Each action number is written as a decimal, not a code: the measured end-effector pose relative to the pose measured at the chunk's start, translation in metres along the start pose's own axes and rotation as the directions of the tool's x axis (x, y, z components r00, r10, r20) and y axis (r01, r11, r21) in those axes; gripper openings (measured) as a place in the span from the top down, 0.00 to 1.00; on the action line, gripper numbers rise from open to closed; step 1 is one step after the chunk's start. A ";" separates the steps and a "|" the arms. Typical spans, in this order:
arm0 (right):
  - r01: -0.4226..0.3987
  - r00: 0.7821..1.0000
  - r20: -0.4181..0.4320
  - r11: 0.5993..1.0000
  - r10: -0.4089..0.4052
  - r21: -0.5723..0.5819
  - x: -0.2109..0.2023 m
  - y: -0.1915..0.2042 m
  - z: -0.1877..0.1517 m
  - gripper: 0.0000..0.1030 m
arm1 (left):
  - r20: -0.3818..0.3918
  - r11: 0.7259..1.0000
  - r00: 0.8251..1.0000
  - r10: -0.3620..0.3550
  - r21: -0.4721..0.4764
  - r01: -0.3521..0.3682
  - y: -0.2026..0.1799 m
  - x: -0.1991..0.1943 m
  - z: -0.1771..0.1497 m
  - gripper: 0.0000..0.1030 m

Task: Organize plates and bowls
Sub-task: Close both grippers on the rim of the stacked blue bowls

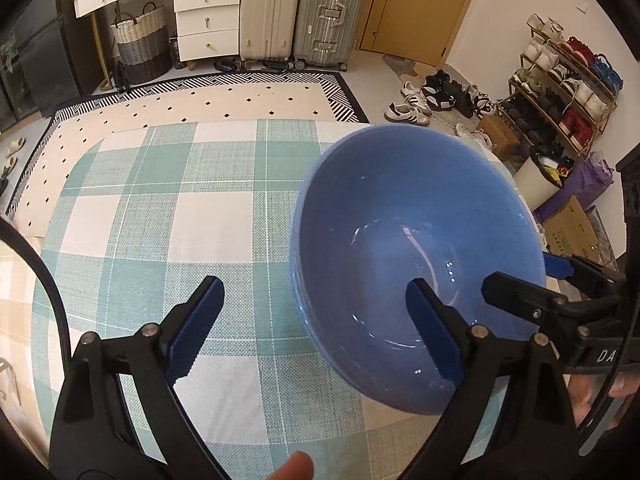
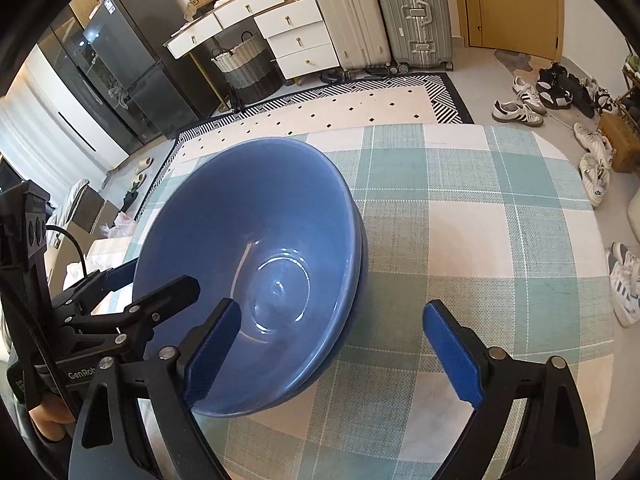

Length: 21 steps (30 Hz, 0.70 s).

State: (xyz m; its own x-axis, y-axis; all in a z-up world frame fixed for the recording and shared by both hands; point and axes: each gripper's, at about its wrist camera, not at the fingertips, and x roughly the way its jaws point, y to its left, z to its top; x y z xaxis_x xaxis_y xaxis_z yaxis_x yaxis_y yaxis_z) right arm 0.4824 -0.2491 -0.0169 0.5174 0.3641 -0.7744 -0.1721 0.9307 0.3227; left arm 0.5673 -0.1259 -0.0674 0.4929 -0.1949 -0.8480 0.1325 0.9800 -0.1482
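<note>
A blue bowl (image 1: 400, 208) sits on the green-and-white checked tablecloth (image 1: 160, 208); a doubled rim suggests two nested bowls. My left gripper (image 1: 314, 284) is open and straddles the bowl's left wall, one pad inside and one over the cloth. In the right wrist view the bowl (image 2: 256, 216) fills the left half. There my right gripper (image 2: 332, 305) is open across the bowl's right wall, its left pad inside. Each gripper also shows in the other's view: the right gripper (image 1: 520, 270) and the left gripper (image 2: 156, 280). Neither gripper's pads press on the bowl.
The table's far edge (image 1: 256, 122) drops to a patterned rug (image 1: 240, 96). Beyond stand white drawers (image 1: 206, 20), a woven basket (image 1: 142, 44), two suitcases (image 1: 332, 12) and a shoe rack (image 1: 568, 92), with loose shoes (image 2: 516, 110) on the floor. A dark fridge (image 2: 120, 64) is far left.
</note>
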 end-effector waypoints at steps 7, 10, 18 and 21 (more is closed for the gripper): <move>-0.007 1.000 -0.027 1.000 0.007 0.010 0.013 -0.002 0.002 0.21 | -0.031 1.000 0.999 -0.012 0.006 0.012 0.005 0.015 0.002 0.28; -0.005 0.999 -0.037 1.000 0.006 0.013 0.016 -0.002 0.003 0.30 | -0.036 1.000 0.999 -0.016 0.009 0.016 0.008 0.020 0.001 0.35; -0.023 0.998 -0.058 1.000 0.024 0.008 0.023 0.002 0.000 0.53 | -0.049 1.000 0.999 -0.025 0.008 0.025 0.009 0.028 0.001 0.54; -0.027 0.998 -0.058 1.000 0.028 0.006 0.025 0.001 -0.002 0.59 | -0.054 1.000 0.998 -0.022 0.010 0.023 0.011 0.032 0.000 0.61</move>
State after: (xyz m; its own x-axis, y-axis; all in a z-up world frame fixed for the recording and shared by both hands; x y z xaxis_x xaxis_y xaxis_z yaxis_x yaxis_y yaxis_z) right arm 0.4935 -0.2388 -0.0365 0.4626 0.3911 -0.7957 -0.1807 0.9202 0.3472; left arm 0.5847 -0.1214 -0.0960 0.4428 -0.2142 -0.8707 0.1524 0.9749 -0.1623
